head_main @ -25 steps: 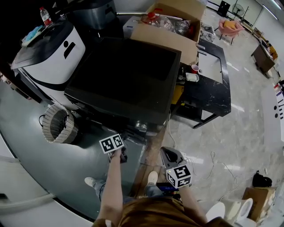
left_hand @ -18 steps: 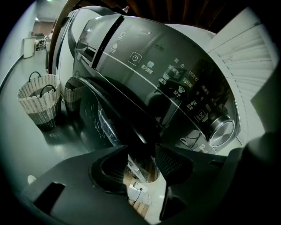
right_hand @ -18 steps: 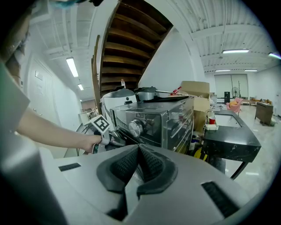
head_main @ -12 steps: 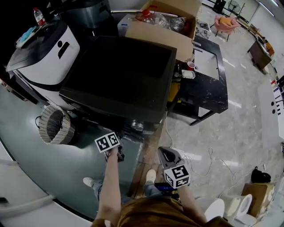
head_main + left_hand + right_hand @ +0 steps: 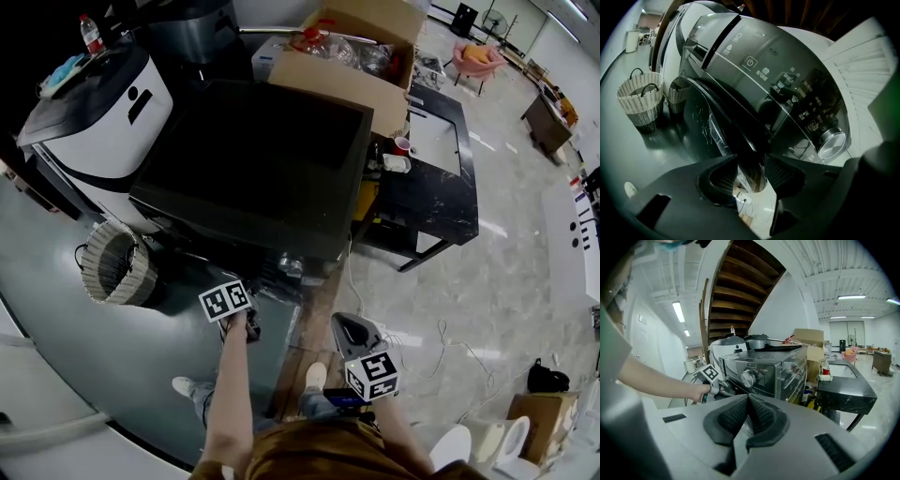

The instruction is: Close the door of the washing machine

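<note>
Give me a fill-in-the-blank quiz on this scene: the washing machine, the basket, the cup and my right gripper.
1. The washing machine has its door standing ___.
2. The basket stands on the ___ beside the machine.
3. The cup on the black table is ___ in colour.
4. The right gripper holds nothing, and its jaws are ___.

Missing words: open; floor; red; shut.

Pretty dim overall. The strip lights (image 5: 678, 311) above the right gripper (image 5: 748, 404) blew out white, the glossy washing machine (image 5: 787, 93) ahead of the left gripper (image 5: 751, 161) threw reflections, and the fisheye corners went black.
</note>
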A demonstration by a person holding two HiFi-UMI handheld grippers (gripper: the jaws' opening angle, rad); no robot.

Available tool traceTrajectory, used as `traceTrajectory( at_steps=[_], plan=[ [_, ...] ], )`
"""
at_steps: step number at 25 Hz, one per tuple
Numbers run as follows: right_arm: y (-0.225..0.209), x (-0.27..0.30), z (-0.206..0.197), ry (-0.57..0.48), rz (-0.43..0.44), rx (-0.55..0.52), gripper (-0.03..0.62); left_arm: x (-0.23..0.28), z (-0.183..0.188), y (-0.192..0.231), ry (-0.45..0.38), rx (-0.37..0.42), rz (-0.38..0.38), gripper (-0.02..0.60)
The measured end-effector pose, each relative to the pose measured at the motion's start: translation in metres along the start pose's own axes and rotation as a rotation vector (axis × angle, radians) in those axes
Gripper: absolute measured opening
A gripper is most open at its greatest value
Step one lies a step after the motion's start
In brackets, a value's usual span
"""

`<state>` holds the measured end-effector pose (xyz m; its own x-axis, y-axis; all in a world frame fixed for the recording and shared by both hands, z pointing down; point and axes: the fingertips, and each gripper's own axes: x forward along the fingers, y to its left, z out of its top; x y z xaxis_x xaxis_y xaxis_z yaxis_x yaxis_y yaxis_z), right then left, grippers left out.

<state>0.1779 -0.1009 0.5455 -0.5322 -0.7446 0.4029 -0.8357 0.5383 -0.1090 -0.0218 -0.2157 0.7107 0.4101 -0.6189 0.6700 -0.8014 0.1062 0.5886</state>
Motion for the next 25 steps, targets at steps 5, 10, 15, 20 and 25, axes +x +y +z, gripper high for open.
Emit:
traceTrajectory(
  at_steps=[5, 10, 15, 20, 25],
  plan=[
    [0.008, -0.001, 0.002, -0.006, 0.009, -0.008, 0.012, -0.014, 0.002, -0.001, -0.033, 0.087, 0.049, 0.155],
    [0.016, 0.002, 0.005, -0.018, 0.024, -0.019, 0.012, -0.040, 0.007, -0.001, -0.088, 0.189, 0.096, 0.086],
    [0.029, 0.004, 0.017, -0.051, 0.060, -0.021, 0.012, -0.068, 0.005, -0.017, -0.107, 0.361, 0.127, 0.037],
    [0.043, 0.007, 0.026, -0.075, 0.094, -0.039, 0.012, -0.104, 0.010, -0.036, -0.174, 0.401, 0.075, 0.032],
    [0.045, 0.006, 0.033, -0.092, 0.039, -0.120, 0.012, -0.142, 0.019, -0.050, -0.270, 0.458, 0.059, 0.031]
  ],
)
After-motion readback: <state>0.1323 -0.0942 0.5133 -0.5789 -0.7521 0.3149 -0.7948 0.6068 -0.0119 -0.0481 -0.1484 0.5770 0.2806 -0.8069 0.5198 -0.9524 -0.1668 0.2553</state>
